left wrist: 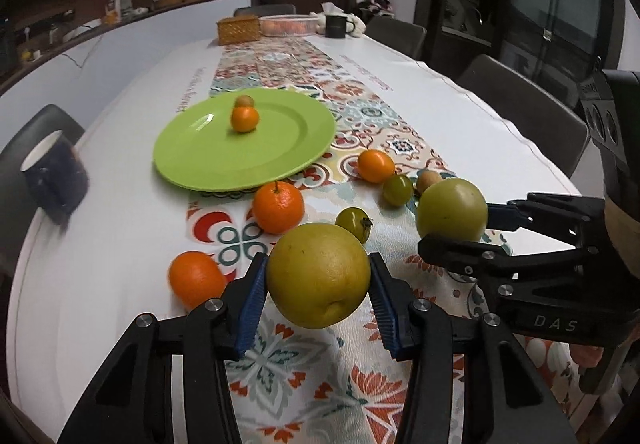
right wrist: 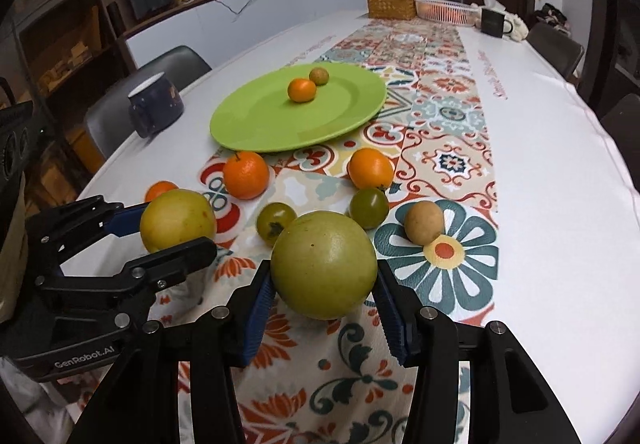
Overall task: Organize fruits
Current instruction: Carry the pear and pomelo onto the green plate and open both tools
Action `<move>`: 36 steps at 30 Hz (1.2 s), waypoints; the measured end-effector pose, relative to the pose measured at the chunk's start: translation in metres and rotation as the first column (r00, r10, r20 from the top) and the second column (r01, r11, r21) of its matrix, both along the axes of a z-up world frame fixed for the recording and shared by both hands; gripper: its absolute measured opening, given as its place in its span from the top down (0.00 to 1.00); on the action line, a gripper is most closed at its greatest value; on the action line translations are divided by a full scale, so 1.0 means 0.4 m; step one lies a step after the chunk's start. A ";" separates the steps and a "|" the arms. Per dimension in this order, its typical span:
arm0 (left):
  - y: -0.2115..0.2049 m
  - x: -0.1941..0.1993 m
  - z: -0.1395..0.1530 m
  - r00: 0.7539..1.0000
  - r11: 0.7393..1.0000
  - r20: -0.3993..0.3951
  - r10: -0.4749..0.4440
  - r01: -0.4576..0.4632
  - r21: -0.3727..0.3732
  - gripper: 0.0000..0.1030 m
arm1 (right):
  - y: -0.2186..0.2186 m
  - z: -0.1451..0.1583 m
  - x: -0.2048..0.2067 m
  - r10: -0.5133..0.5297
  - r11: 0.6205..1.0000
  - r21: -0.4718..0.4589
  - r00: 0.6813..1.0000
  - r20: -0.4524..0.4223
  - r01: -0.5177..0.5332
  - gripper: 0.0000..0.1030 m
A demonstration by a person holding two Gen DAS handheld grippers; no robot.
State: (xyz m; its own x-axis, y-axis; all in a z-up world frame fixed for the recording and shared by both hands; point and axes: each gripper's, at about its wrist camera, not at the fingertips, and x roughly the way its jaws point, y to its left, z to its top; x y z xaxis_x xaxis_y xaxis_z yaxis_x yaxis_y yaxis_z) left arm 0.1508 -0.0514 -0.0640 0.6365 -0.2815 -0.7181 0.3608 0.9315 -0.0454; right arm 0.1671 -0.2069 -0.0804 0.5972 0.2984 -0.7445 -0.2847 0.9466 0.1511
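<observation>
We've two small fruits on the green plate (left wrist: 188,159). Left gripper (left wrist: 318,276) clamps a yellow pear (left wrist: 318,274), right gripper (right wrist: 324,276) a green apple (right wrist: 324,264); seven still loose.

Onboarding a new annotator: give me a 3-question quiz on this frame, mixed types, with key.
1. True or false: the green plate is empty.
2. Multiple choice: the left gripper is closed on A) an orange tangerine, B) a large yellow-green fruit, C) a small green tomato.
3. Fill in: the dark mug stands to the ___ of the plate in the right wrist view.

Key:
1. False: a small orange fruit and a small greenish-brown fruit lie on it.
2. B. The right gripper likewise grips a large green fruit.
3. left
</observation>
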 end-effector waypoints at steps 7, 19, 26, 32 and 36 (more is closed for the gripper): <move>0.032 -0.023 0.062 0.998 0.998 0.046 0.051 -0.050 -0.027 0.53 | 0.006 0.062 -0.024 -0.023 0.999 0.025 0.998 0.051 0.022 0.52; 0.078 0.020 0.159 0.986 0.993 0.118 0.117 -0.112 -0.044 0.53 | 0.044 0.183 0.016 -0.026 0.999 0.035 0.987 0.161 0.020 0.52; 0.095 0.073 0.204 0.978 0.991 0.160 0.132 -0.127 -0.041 0.53 | 0.059 0.233 0.067 -0.032 0.999 0.031 0.978 0.207 0.026 0.52; 0.099 0.142 0.230 0.977 0.992 0.172 0.126 -0.123 -0.031 0.53 | 0.069 0.263 0.136 -0.049 0.998 0.042 0.976 0.213 0.041 0.52; 0.099 0.195 0.239 0.982 0.995 0.157 0.100 -0.096 -0.032 0.53 | 0.080 0.269 0.191 -0.045 0.999 0.027 0.979 0.198 0.040 0.52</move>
